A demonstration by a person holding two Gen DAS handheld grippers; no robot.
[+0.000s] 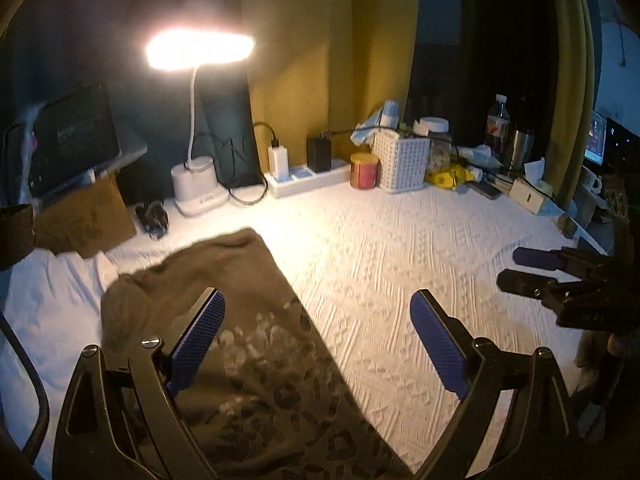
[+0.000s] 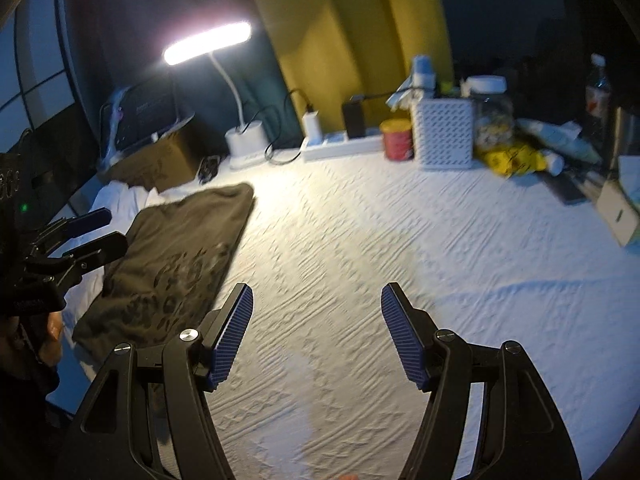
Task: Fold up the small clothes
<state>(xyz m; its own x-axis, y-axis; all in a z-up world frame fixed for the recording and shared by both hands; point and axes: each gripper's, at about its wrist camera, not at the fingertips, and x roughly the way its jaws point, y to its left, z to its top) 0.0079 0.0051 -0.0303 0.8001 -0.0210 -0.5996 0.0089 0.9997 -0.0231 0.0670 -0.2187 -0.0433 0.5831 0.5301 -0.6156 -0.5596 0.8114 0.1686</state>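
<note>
Brown garment: a dark brown printed top (image 1: 248, 340) lies folded flat on the white textured cloth (image 1: 400, 264) covering the worktop, at its left side, long edges straight.
Left gripper: the left gripper (image 1: 318, 340) hangs above the garment's right edge, jaws wide, nothing between the blue pads (image 1: 198, 336).
Right gripper: the right gripper (image 2: 316, 334) hangs over bare cloth right of the garment, jaws wide and empty.
White basket: a perforated white basket (image 1: 402, 162) stands at the back edge; light blue and white items stick out of its top, too blurred to name.
Glass jar: a jar with a white lid (image 1: 436, 140) sits just behind the basket, pale contents inside.
Red tin: a red and yellow tin (image 1: 364, 170) stands just left of the basket, lid on.
Bottle: a clear plastic bottle (image 1: 498, 124) stands farther right, beside a steel tumbler (image 1: 518, 148).
Cardboard box: an open brown box (image 1: 86, 216) sits at the far left, near the garment's top corner.
Back edge: a desk lamp (image 1: 198, 188), lit, and a white power strip (image 1: 308, 180) with chargers line the rear.
Open room: the middle and right of the cloth are bare between the garment and the clutter along the back.
</note>
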